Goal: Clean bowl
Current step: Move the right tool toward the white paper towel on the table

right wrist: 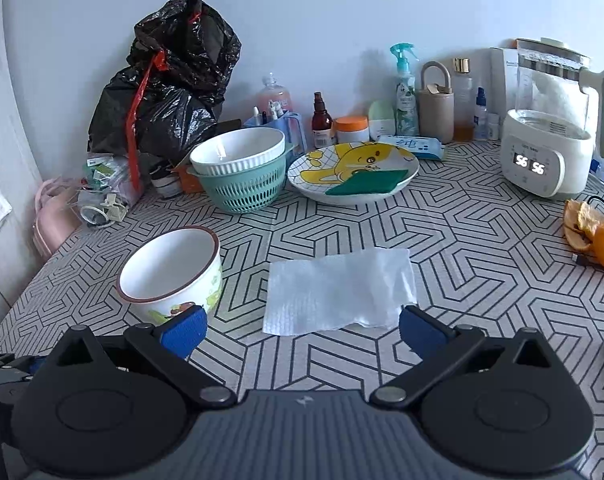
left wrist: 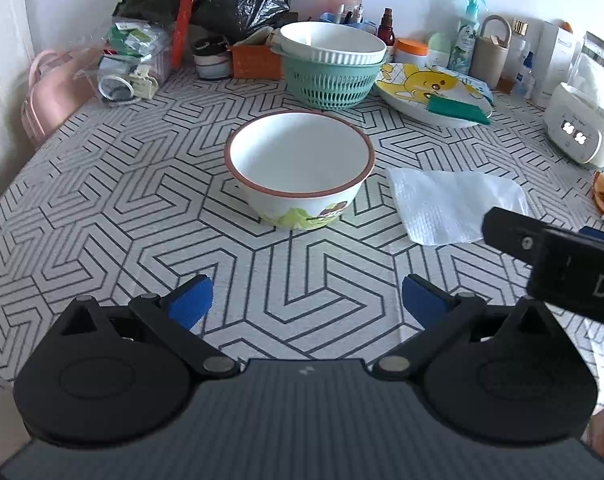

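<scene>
A white bowl (left wrist: pixel 299 168) with a red-brown rim and green pictures on its side stands upright on the patterned tablecloth; it looks empty inside. It also shows in the right wrist view (right wrist: pixel 171 272). A white paper towel (left wrist: pixel 458 204) lies flat to the bowl's right, also in the right wrist view (right wrist: pixel 338 290). My left gripper (left wrist: pixel 306 304) is open and empty, short of the bowl. My right gripper (right wrist: pixel 302 334) is open and empty, at the towel's near edge. The right gripper's black body shows at the left view's right edge.
At the back stand a green basket (right wrist: pixel 243 188) holding a white dish, a yellow cartoon plate (right wrist: pixel 352 172) with a green sponge (right wrist: pixel 366 184), a black rubbish bag (right wrist: pixel 169 80), bottles and a white kettle base (right wrist: pixel 546 160). Orange peel (right wrist: pixel 594 234) lies at right.
</scene>
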Tool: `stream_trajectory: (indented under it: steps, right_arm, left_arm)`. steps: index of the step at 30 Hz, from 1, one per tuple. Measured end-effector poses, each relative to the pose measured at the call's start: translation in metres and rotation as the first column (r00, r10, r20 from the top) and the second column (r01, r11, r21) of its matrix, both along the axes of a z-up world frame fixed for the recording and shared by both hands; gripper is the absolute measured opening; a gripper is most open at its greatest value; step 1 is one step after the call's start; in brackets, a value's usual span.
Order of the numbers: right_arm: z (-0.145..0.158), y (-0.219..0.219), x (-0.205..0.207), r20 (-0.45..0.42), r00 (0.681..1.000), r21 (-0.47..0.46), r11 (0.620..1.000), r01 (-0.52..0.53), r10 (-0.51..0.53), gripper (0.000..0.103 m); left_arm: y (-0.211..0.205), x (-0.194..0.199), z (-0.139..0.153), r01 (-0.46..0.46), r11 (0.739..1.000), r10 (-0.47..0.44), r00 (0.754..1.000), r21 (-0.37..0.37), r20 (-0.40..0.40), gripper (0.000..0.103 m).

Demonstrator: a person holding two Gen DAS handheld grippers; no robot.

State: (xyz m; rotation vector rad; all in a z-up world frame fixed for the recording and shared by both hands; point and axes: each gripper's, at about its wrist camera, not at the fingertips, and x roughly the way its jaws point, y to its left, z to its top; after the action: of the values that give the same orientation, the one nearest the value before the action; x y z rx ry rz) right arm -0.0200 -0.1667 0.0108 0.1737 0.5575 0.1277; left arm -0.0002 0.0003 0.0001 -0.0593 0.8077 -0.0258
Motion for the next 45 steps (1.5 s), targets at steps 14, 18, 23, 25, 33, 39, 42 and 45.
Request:
stream_trajectory:
  steps: [14, 18, 23, 25, 33, 39, 42, 45]
  right_arm:
    - [0.005, -0.002, -0.006, -0.013, 1.0, -0.032, 0.999, -0.012, 0.011, 0.103]
    - [0.007, -0.001, -0.01, -0.005, 1.0, -0.034, 0.999, -0.015, 0.015, 0.103]
    - [0.008, -0.002, -0.014, 0.001, 1.0, -0.031, 0.999, -0.015, 0.015, 0.103]
    - [0.008, -0.003, -0.015, 0.003, 1.0, -0.035, 0.999, -0.011, 0.011, 0.103]
    - [0.007, -0.005, -0.015, 0.005, 0.999, -0.056, 0.998, 0.033, -0.032, 0.103]
    - [-0.001, -0.011, -0.011, -0.019, 0.997, -0.076, 0.994, 0.079, -0.08, 0.103]
    - [-0.005, -0.016, -0.008, -0.037, 0.995, -0.069, 0.994, 0.087, -0.09, 0.103]
    - [-0.005, -0.021, -0.007, -0.035, 0.994, -0.052, 0.994, 0.099, -0.101, 0.103]
  left_arm:
    - [-0.017, -0.006, 0.007, -0.011, 0.991, 0.007, 0.999, 0.134, 0.031, 0.103]
    - [-0.022, -0.01, 0.009, -0.008, 0.989, 0.002, 0.999, 0.145, 0.042, 0.103]
    - [-0.023, -0.012, 0.007, 0.002, 0.99, -0.008, 0.999, 0.138, 0.046, 0.103]
    - [-0.026, -0.013, 0.007, 0.003, 0.99, -0.01, 0.999, 0.138, 0.046, 0.103]
    - [-0.022, -0.015, 0.01, 0.0, 0.992, -0.007, 0.999, 0.128, 0.052, 0.103]
    - [-0.019, -0.018, 0.008, -0.006, 0.993, -0.001, 0.999, 0.121, 0.053, 0.103]
    - [-0.019, -0.013, 0.011, -0.006, 0.992, 0.001, 0.999, 0.126, 0.045, 0.103]
    - [-0.02, -0.013, 0.01, -0.005, 0.992, -0.001, 0.999, 0.128, 0.046, 0.103]
